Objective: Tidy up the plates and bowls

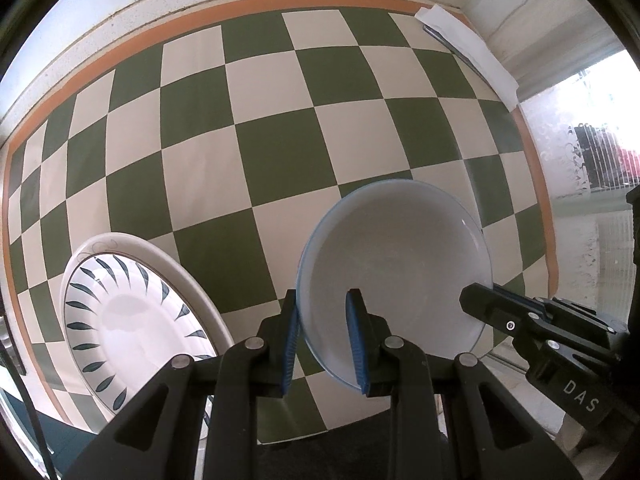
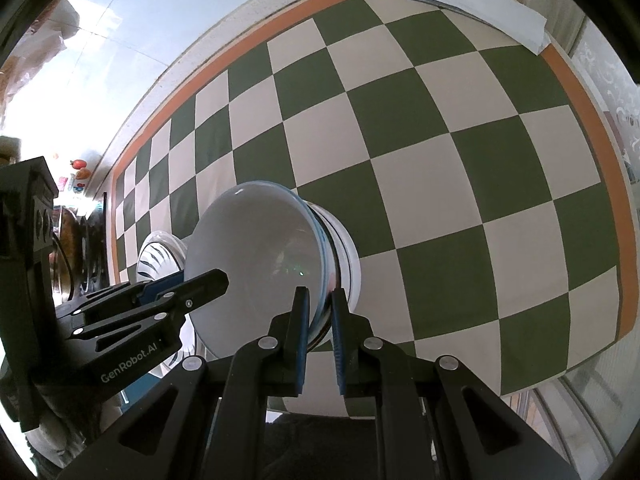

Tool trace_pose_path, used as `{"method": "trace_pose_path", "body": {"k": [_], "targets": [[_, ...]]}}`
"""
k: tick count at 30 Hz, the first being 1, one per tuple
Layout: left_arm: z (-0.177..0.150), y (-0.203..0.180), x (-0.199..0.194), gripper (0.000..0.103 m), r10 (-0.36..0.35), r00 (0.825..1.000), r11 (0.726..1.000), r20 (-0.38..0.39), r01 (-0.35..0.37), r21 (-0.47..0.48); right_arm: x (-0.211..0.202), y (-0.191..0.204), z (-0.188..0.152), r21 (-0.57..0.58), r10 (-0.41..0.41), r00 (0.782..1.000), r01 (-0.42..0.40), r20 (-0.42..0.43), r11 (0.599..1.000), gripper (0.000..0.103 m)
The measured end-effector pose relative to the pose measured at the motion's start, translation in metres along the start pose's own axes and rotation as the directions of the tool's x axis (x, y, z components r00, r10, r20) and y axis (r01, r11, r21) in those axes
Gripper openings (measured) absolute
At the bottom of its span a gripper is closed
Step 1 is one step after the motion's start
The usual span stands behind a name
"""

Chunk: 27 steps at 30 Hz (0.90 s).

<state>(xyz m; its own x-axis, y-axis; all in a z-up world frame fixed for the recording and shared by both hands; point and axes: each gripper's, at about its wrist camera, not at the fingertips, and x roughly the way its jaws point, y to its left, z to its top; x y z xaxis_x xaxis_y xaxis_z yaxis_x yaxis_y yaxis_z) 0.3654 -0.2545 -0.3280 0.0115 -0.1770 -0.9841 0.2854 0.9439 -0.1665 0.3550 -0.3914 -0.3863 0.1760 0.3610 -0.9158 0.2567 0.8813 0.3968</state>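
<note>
Both grippers pinching blue-rimmed glass bowl point(image 1: 394, 276): my left gripper point(image 1: 322, 344) on near rim, right gripper point(image 2: 320, 336) on opposite rim. Bowl tilted, leaf-pattern plate point(image 1: 132, 320) just left of it on checkered mat point(image 1: 280, 120).

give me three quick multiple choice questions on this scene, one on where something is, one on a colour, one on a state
1. Where is the folded white cloth?
A. at the far right corner of the checked mat
B. inside the bowl
C. under the patterned plate

2. What colour is the bowl's rim line?
A. red
B. blue
C. gold

3. How is the bowl held?
A. by no tongs
B. by the left tongs only
C. by both tongs, on opposite sides of the rim

Answers: 1 A, the white cloth lies at the far right corner of the checked mat. 2 B, a thin blue line edges the bowl. 3 C, the left tongs close on the near rim and the right tongs pinch the opposite side; the patterned plate lies apart on the mat.
</note>
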Motion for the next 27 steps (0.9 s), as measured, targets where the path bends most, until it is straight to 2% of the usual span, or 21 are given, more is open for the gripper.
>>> {"method": "trace_pose_path", "body": {"k": [16, 21, 25, 27], "targets": [[-0.006, 0.003, -0.006, 0.024, -0.013, 1.000, 1.000, -0.020, 0.013, -0.024, -0.003, 0.005, 0.004, -0.001, -0.015, 1.000, 0.015, -0.013, 1.000, 0.016], [-0.016, 0.008, -0.024, 0.024, -0.012, 1.000, 0.999, 0.016, 0.013, -0.030, -0.016, 0.011, -0.003, -0.027, -0.037, 0.999, 0.038, 0.017, 0.999, 0.016], [-0.027, 0.012, -0.049, 0.026, 0.015, 0.996, 1.000, 0.087, -0.013, -0.028, -0.036, 0.022, -0.017, -0.073, -0.079, 0.995, 0.083, 0.057, 0.994, 0.017], [-0.036, 0.014, -0.063, 0.026, 0.011, 0.994, 1.000, 0.112, -0.008, -0.029, -0.047, 0.027, -0.025, -0.088, -0.098, 0.992, 0.105, 0.081, 0.991, 0.025]]}}
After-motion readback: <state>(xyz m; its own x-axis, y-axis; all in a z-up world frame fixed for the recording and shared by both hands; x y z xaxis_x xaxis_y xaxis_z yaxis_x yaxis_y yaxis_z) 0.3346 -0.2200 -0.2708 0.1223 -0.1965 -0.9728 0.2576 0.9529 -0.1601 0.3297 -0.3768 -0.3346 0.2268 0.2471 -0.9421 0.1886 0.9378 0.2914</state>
